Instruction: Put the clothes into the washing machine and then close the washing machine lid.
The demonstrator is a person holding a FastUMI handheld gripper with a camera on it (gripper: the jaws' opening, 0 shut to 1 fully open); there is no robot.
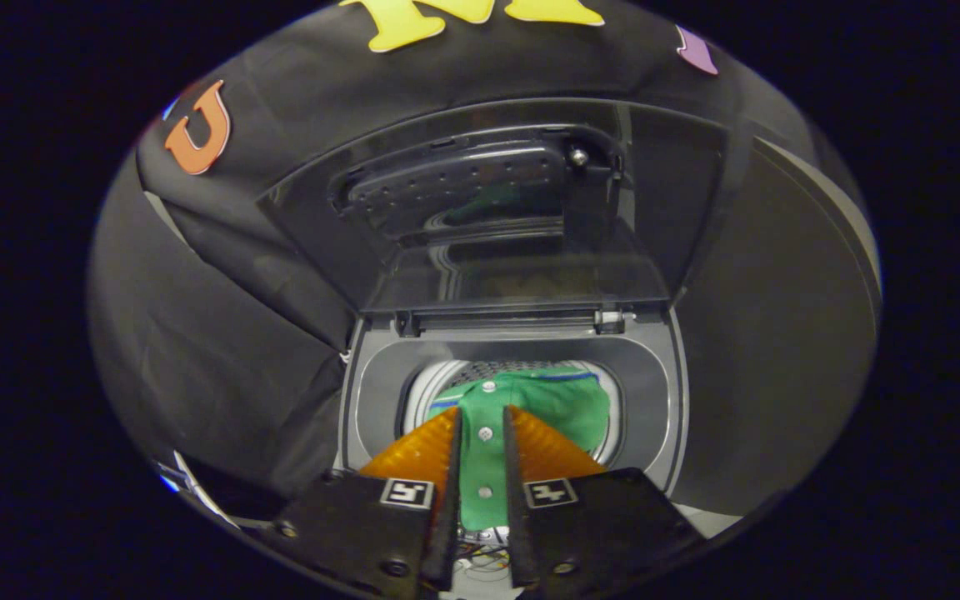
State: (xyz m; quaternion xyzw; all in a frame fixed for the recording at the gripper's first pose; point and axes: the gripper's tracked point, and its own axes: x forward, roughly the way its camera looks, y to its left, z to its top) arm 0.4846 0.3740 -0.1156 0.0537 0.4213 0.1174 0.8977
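So in the gripper view, the gripper [481,421] has its two fingers pinched down on a strip of the green shirt [540,400], only a narrow gap left between them with the button placket running right through it. I count three white buttons along that strip, one shirt, one machine. The rest of the shirt bunches up just ahead of the fingertips, hanging over the round drum opening of the washing machine [655,400]. Beyond that, the washing machine lid [497,208] stands propped up and open, see-through, against the black booth wall [222,300].
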